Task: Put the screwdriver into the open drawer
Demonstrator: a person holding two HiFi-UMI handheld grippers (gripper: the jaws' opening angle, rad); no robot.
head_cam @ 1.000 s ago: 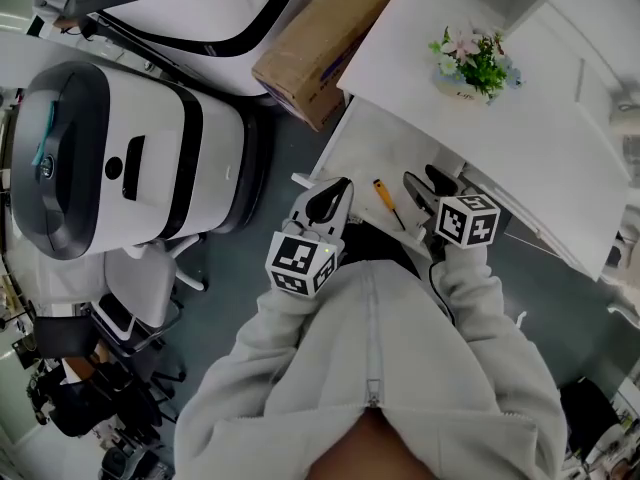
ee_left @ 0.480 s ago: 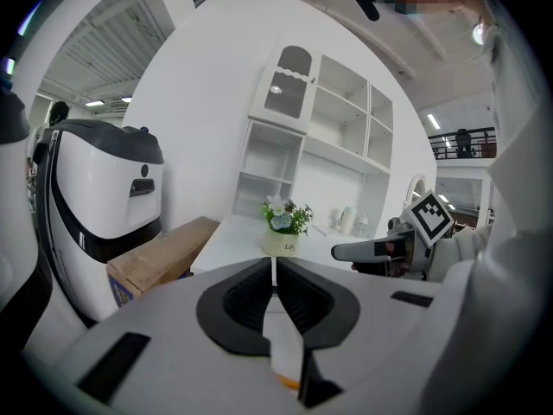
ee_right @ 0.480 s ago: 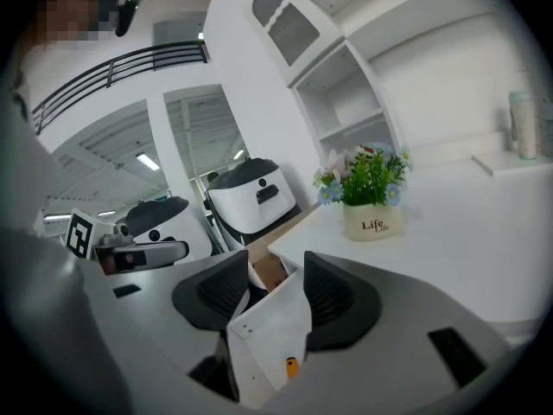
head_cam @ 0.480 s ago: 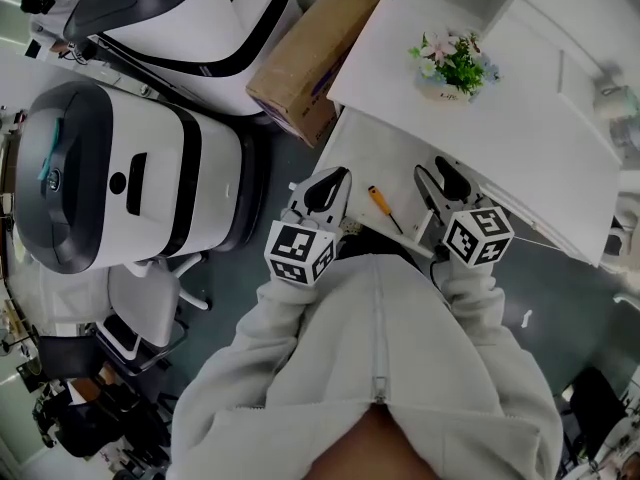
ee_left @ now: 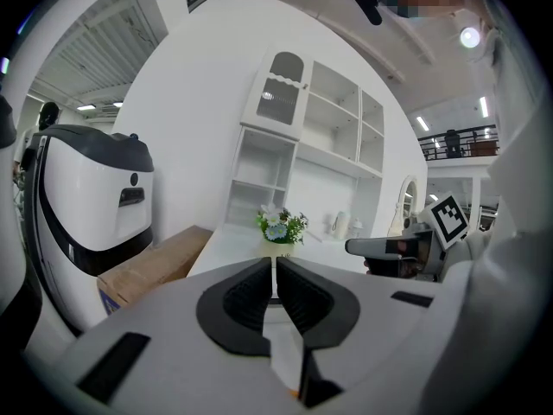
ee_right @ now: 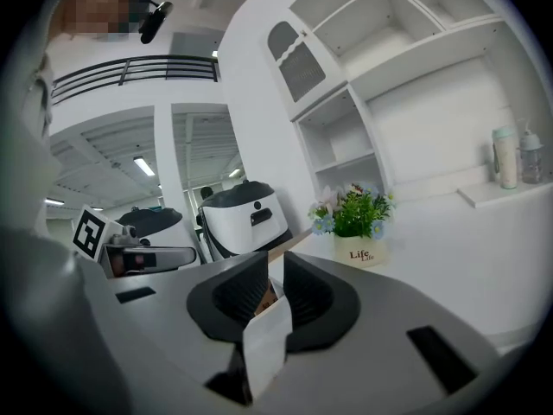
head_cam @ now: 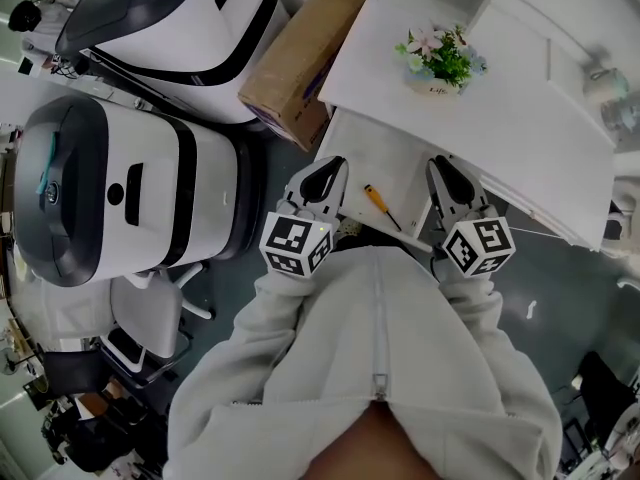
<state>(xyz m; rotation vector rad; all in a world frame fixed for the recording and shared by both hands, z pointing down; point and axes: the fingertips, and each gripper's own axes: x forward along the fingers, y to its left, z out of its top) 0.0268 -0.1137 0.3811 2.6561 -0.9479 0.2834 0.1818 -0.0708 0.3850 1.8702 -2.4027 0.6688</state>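
Note:
The screwdriver, yellow handle and dark shaft, lies loose on the white floor of the open drawer, between the two grippers. My left gripper hovers just left of it, jaws shut with nothing in them; in the left gripper view the pads meet. My right gripper hangs to the screwdriver's right and clear of it. Its jaws are closing, and the right gripper view shows a narrow gap with nothing between the pads. Both grippers point about level over the white tabletop.
A flower pot stands on the tabletop, with white shelves behind it. A cardboard box leans at the table's left end. Large white machines and an office chair fill the floor to the left.
The right gripper has lifted away from the drawer and its jaws have gone from wide apart to nearly together. The left gripper rose a little. The screwdriver stays lying in the drawer.

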